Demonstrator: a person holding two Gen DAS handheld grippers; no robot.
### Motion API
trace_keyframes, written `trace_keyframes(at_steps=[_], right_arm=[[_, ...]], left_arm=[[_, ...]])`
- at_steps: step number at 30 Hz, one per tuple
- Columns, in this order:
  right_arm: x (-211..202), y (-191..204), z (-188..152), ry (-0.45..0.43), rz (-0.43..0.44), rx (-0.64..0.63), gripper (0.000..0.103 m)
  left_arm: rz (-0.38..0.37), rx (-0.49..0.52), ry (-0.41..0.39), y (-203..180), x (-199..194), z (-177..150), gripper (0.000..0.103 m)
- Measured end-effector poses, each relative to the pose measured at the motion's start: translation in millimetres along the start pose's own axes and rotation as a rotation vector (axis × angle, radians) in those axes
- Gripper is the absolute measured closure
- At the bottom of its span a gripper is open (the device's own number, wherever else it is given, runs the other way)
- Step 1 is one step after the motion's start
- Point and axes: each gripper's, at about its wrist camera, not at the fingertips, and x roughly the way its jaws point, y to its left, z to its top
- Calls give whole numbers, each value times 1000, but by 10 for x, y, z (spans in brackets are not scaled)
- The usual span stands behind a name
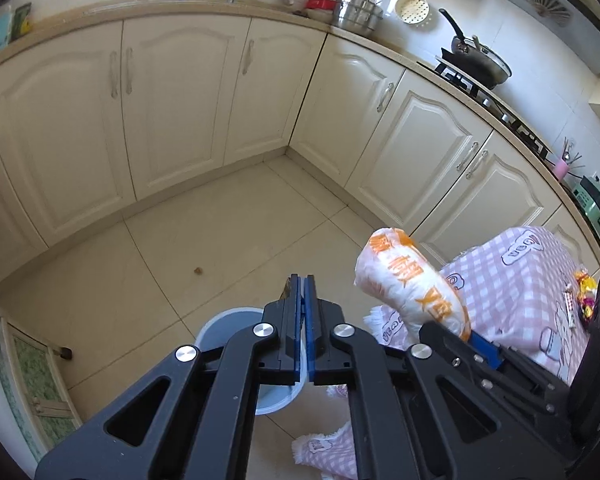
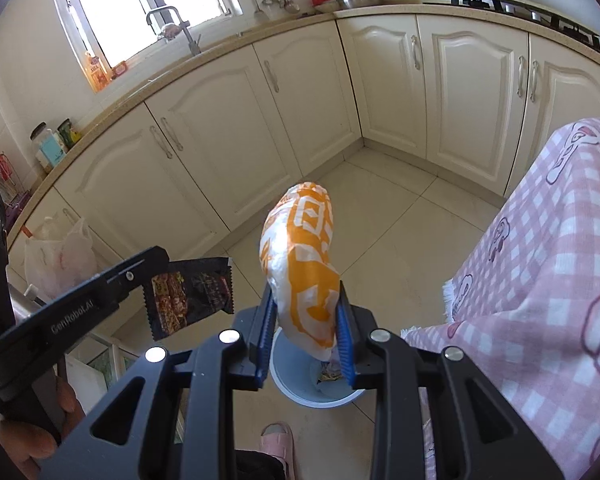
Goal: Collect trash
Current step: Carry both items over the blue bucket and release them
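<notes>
Wrappers in both grips: our left gripper (image 2: 149, 280) pinches the dark snack packet (image 2: 189, 298), right gripper (image 2: 308, 320) squeezes the orange-and-white bag (image 2: 304, 264), over the near blue bin (image 2: 295, 384)

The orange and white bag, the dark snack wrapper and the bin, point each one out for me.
orange and white bag (image 2: 300, 264), right wrist view, middle of bag.
dark snack wrapper (image 2: 189, 294), right wrist view, printed face.
bin (image 2: 295, 376), right wrist view, inner wall.
</notes>
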Motion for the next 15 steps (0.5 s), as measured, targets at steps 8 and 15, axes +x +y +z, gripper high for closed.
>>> trace_keyframes(at_steps=[8,15], right_arm=[[171,-118,-39,42,-5,11,76],[271,-21,-34,63,17,5,76]], left_arm=[[19,-3,7,-5,72,-24,69],[45,6,9,38,23,-45,65]])
